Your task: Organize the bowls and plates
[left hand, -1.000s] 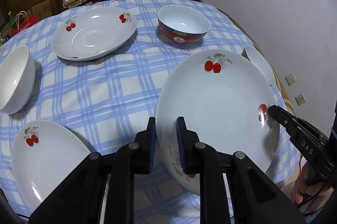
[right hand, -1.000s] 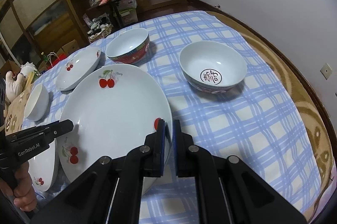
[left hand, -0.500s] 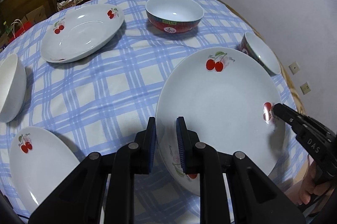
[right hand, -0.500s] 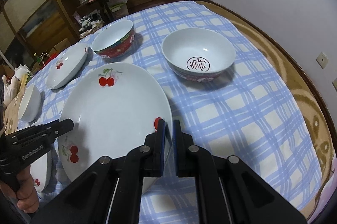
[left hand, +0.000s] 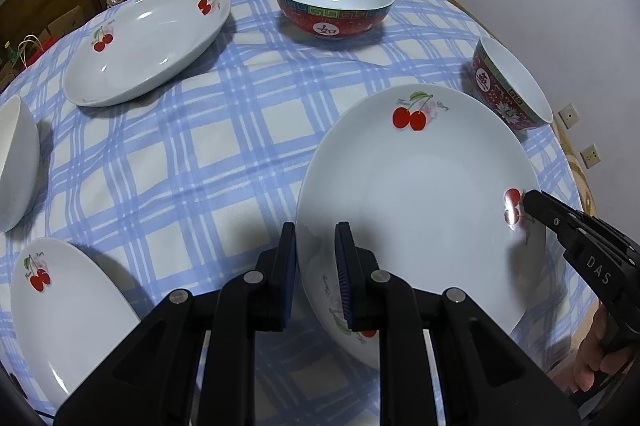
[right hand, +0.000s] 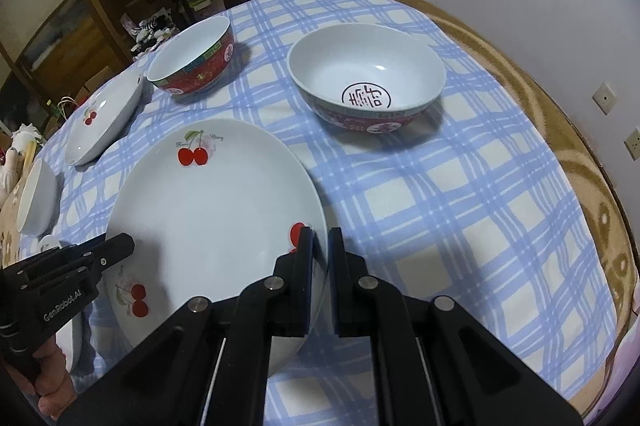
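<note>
Large cherry plate gripped at opposite rims by left gripper and right gripper, both clamped for balance, carried level above tablecloth, just beside red bowl, apparently for stacking.

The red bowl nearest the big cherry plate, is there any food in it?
No. The red bowl shows only a printed character on its bare white inside.
</note>
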